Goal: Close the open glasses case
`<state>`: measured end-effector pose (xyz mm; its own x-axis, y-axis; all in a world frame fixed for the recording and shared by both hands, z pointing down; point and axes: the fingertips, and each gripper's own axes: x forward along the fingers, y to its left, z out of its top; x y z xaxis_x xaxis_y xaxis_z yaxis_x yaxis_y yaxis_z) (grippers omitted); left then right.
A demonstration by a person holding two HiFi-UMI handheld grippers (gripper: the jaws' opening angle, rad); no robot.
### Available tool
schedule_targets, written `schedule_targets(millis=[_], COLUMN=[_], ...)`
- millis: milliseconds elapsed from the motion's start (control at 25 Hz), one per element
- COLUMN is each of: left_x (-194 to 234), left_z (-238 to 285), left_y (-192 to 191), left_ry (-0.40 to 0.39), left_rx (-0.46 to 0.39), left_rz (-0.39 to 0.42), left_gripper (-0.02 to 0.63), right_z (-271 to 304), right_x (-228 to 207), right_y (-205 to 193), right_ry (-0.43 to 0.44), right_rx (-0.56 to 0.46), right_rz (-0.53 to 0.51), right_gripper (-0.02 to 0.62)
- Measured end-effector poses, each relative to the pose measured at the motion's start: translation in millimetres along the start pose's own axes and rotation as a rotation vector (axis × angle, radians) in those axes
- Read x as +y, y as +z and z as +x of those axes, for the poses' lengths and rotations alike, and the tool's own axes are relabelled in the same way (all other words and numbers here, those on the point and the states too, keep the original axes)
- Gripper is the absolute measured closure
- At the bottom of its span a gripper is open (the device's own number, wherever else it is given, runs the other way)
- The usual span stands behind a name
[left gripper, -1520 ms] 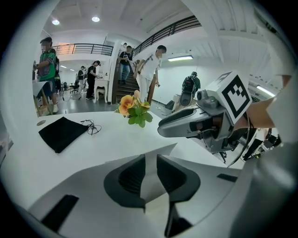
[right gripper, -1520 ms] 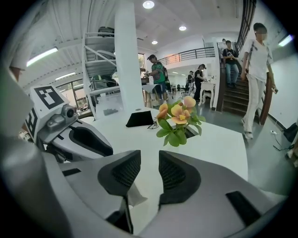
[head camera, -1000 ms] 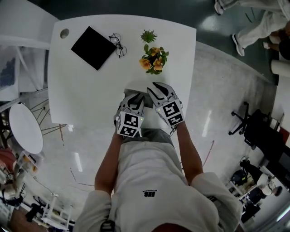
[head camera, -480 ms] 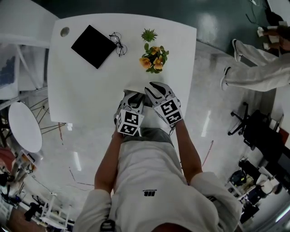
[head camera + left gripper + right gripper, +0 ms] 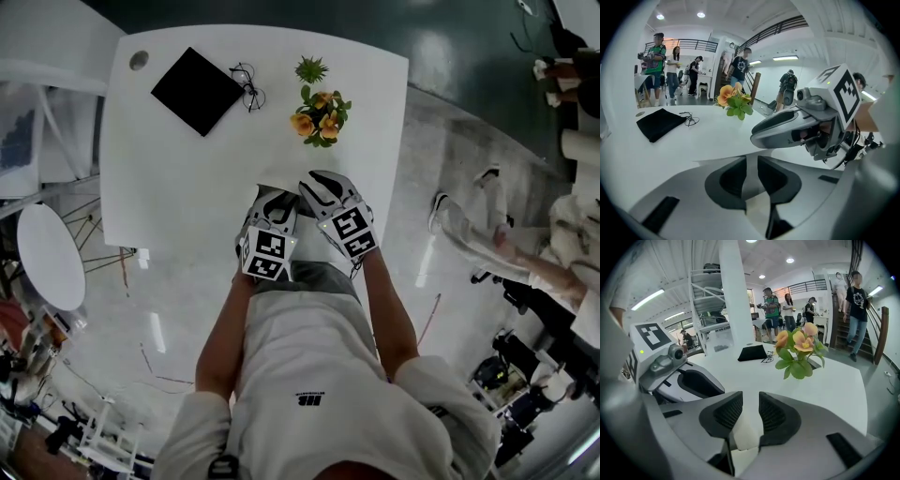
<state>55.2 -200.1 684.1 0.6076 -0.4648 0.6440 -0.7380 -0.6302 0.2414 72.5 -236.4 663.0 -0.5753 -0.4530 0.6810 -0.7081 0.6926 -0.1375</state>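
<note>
Right hand-held gripper [image 5: 317, 179] facing flowers [image 5: 320, 118] across table [image 5: 178, 178]

I am in a big, open office hall. I stand at a white table [image 5: 187, 178] on a shiny floor [image 5: 450, 159], and a small round table [image 5: 52, 258] is close by. A wooden stair rail [image 5: 881, 331] goes up to a balcony rail [image 5: 689, 44]. Lights [image 5: 790, 260] sit in the high ceiling. People [image 5: 656, 56] stand and walk around far back.
</note>
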Motion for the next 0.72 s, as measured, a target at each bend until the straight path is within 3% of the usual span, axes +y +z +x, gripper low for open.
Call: schedule_targets(millis=[720], left_x=[-6.6], left_z=[-15.6], left_y=[-15.4], left_ry=[0.025], left_rx=[-0.004], left_rz=[-0.017], left_gripper=[0.518], right_z=[-4.7], right_x=[25.5], right_y=[-7.2], right_ry=[0.046], right_rx=[0.015], right_rz=[-0.016], right_gripper=[0.486])
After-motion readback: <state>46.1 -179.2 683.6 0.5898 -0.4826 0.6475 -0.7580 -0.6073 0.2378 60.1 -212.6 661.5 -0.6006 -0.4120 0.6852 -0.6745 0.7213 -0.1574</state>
